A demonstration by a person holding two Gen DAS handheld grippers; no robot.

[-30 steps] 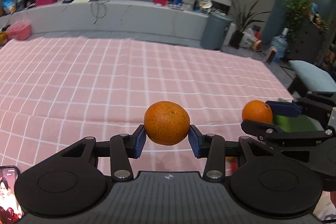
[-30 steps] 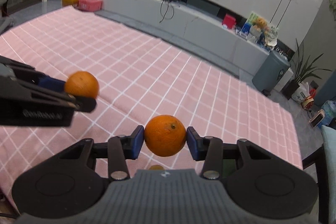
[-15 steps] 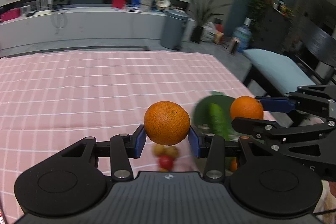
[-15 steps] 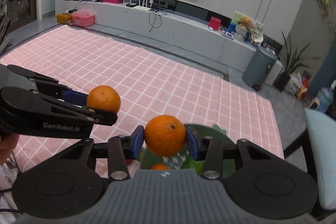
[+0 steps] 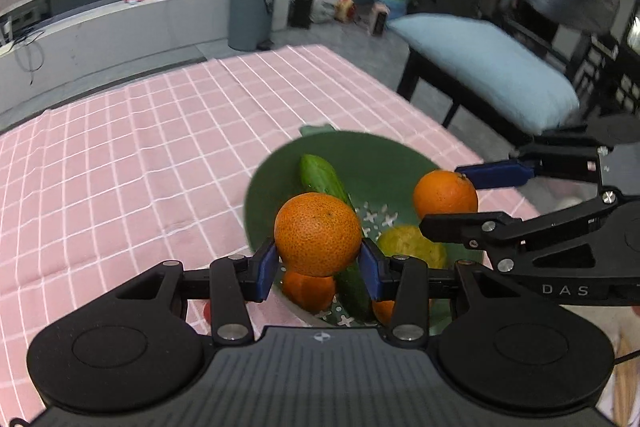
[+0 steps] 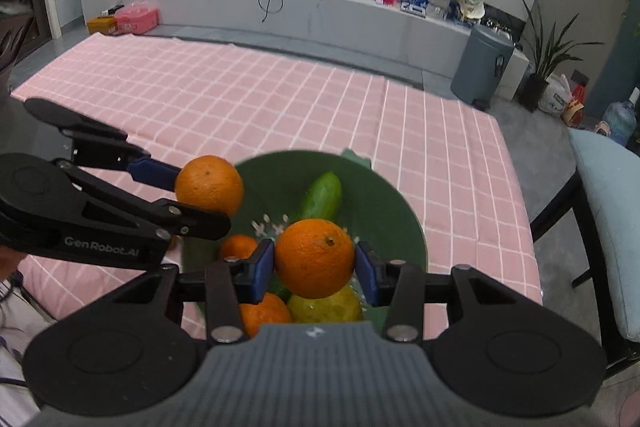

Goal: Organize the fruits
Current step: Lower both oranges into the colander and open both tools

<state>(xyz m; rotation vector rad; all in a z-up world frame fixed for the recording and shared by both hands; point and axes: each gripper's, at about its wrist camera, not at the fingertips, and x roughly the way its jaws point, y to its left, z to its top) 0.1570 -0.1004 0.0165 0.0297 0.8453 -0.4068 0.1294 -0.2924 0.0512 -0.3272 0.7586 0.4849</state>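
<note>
My left gripper (image 5: 318, 261) is shut on an orange (image 5: 318, 233) and holds it above the near left rim of a green bowl (image 5: 372, 163). My right gripper (image 6: 315, 267) is shut on another orange (image 6: 314, 257) above the same bowl (image 6: 384, 211). The bowl holds a cucumber (image 5: 320, 175), a yellow-green citrus fruit (image 5: 412, 247) and small oranges (image 5: 308, 289). The right gripper with its orange (image 5: 445, 193) shows at the right of the left wrist view. The left gripper with its orange (image 6: 209, 185) shows at the left of the right wrist view.
The bowl sits near the right edge of a table under a pink checked cloth (image 6: 240, 95). A chair with a light blue cushion (image 5: 488, 67) stands beside that edge. A small red fruit (image 5: 207, 311) lies on the cloth left of the bowl.
Both grippers have carried their oranges rightward across the table and now hang over the green bowl. Both stay shut on their fruit.
</note>
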